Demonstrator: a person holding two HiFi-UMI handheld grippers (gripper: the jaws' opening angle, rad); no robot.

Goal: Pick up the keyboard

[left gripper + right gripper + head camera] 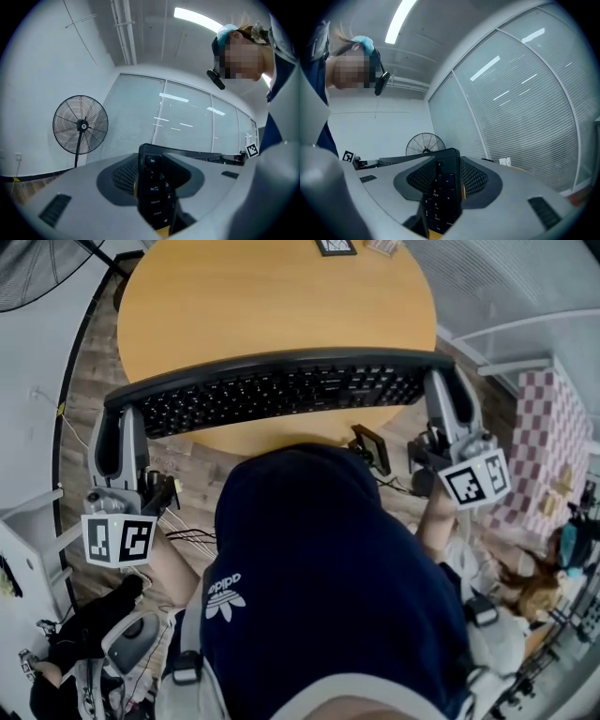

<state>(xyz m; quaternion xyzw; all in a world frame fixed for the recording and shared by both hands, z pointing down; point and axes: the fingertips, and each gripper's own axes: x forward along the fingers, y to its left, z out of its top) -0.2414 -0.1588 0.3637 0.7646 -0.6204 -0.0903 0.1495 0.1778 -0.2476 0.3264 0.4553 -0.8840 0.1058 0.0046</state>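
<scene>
Black keyboard [281,390], just one, held up over one round wooden table [272,296]. Two grippers: left gripper [120,432] pinched tight on its left end, right gripper [448,399] pinched tight on its right end. One fan [80,125] farther off.

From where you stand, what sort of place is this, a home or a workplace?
Most likely an office or lab workroom, not a home: glass partition walls with blinds, a ceiling strip light, a pedestal fan and a round wooden table.
</scene>
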